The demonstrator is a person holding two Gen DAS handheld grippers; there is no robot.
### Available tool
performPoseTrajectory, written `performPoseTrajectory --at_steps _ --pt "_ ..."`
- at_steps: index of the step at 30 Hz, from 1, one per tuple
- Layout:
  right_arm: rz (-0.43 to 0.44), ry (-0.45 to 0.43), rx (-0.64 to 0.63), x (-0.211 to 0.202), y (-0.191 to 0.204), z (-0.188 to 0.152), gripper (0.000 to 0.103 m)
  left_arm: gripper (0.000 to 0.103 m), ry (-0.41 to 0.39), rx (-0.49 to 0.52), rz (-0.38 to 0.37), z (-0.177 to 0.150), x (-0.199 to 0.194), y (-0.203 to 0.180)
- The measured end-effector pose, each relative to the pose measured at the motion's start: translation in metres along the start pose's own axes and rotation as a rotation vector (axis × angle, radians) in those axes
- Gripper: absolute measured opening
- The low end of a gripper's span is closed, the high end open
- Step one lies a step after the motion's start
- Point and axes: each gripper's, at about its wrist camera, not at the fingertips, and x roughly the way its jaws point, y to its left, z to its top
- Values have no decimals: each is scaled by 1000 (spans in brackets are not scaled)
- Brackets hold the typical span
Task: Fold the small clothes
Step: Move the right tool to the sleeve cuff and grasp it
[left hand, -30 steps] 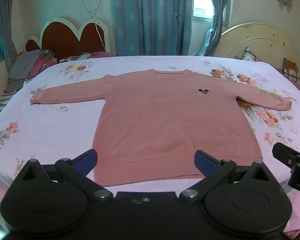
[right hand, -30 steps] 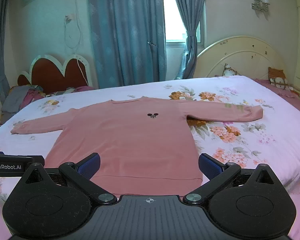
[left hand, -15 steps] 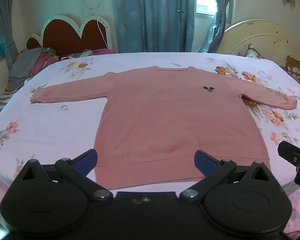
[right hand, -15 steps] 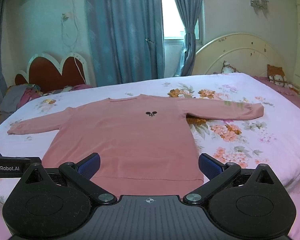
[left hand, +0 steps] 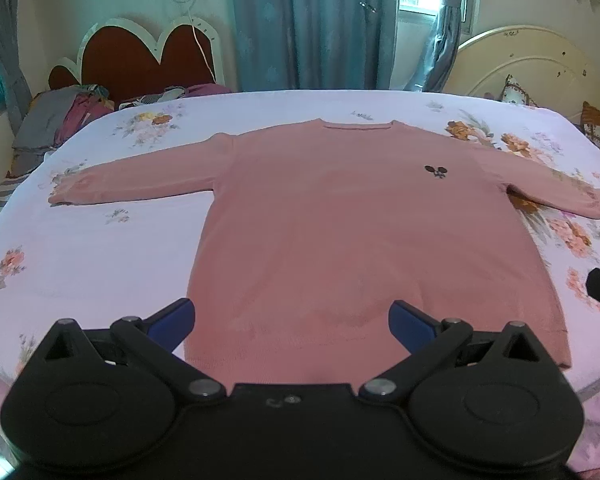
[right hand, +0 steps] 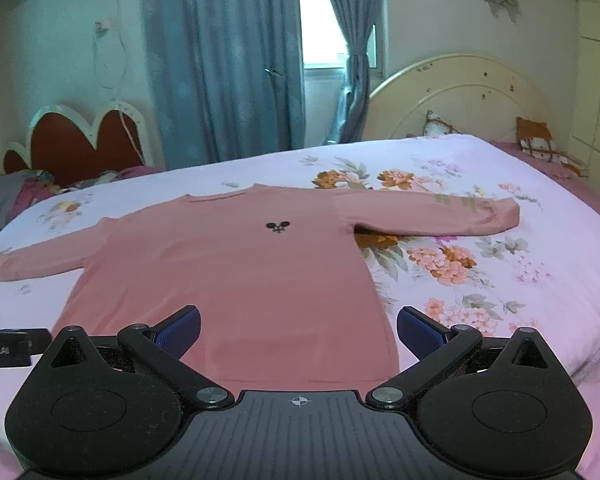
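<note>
A pink long-sleeved sweater (left hand: 352, 224) (right hand: 236, 280) lies flat and face up on the bed, both sleeves spread out sideways, a small dark emblem (left hand: 435, 171) on its chest. My left gripper (left hand: 292, 318) hovers open over the hem near its left corner, nothing between the blue pads. Above the hem's right part my right gripper (right hand: 298, 330) also stands open and holds nothing. Each gripper's edge shows in the other's view.
The bed carries a pale pink floral sheet (left hand: 92, 248) (right hand: 500, 280). A pile of grey and maroon clothes (left hand: 56, 124) sits at the far left by a red headboard (left hand: 140, 56). A cream headboard (right hand: 460, 96) and blue curtains (right hand: 220, 60) stand behind.
Both grippers have crept forward and a little higher over the hem; the sweater looks slightly closer and lower in both views. The jaws stay open, and the sweater has not moved.
</note>
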Motion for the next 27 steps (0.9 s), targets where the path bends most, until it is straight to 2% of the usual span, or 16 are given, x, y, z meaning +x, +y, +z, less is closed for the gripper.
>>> performPoseTrajectory --at_steps 12,17,21,27 --pt "-85 20 31 76 17 33 103 103 32 33 -24 48 75 17" --pt "-120 -1 82 106 15 47 103 103 24 61 -47 75 109 22" --pt "-180 -15 107 125 3 59 103 103 39 51 -80 89 136 27" --pt "-243 0 137 152 -37 75 103 103 83 0 -104 104 173 28"
